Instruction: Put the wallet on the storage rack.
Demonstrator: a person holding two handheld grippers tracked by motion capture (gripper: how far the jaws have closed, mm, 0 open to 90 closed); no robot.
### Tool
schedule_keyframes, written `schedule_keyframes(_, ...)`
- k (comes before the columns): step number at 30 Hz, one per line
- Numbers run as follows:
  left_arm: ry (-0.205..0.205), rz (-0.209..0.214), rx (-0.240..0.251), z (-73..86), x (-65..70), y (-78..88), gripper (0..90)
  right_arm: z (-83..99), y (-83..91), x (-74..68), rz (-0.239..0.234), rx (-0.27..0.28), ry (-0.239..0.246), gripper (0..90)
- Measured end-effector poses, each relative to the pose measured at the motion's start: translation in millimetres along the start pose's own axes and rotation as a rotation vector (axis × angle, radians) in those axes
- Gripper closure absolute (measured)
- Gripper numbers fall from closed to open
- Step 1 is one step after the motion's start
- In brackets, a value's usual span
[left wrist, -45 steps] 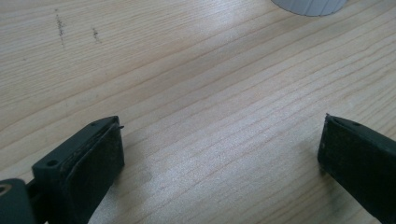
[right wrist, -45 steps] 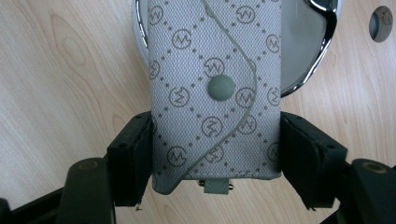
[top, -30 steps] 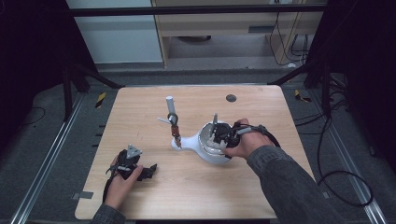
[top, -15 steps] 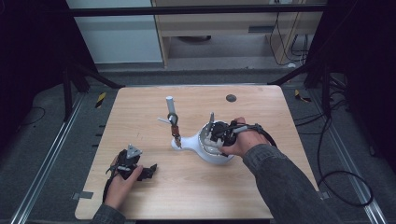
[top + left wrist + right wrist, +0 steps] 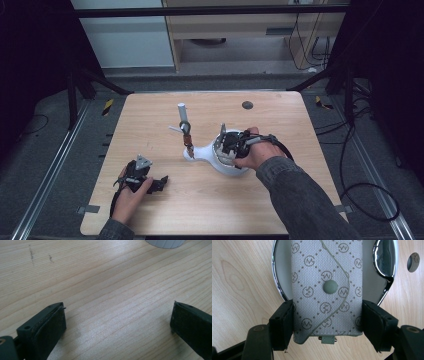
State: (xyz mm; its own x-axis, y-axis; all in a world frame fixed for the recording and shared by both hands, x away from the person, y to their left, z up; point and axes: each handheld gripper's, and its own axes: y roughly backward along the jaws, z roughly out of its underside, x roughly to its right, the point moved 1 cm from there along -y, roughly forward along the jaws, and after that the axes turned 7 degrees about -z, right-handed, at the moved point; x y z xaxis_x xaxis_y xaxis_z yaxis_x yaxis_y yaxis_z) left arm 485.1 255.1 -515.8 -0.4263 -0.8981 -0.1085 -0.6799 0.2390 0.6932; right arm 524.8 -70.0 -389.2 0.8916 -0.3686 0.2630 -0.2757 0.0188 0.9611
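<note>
Between the right gripper's (image 5: 327, 322) jaws sits a grey monogrammed fabric pouch (image 5: 327, 287), pinched above a white chrome-rimmed dish (image 5: 277, 277); the left gripper's (image 5: 117, 322) jaws stand spread over the wooden tabletop (image 5: 105, 290).

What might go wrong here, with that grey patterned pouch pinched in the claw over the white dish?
The right claw grips the pouch by its sides near one end, so it may slip or swing free. The pouch hangs over the chrome-rimmed dish; set down off-centre, it may catch the rim or tip out. The upright stand is close to that hand, and a wide move might knock it.
</note>
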Motion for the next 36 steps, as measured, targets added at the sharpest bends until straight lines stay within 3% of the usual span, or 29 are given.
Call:
schedule_keyframes(30, -0.001, 0.001, 0.000, 0.0, 0.0, 0.0, 0.0, -8.1, -8.7, 1.3, 0.006, -0.022, -0.016, 30.2)
schedule_keyframes(36, -0.002, 0.001, 0.000, 0.0, 0.0, 0.0, 0.0, -8.5, -5.4, 2.4, 0.010, 0.016, -0.038, 24.2)
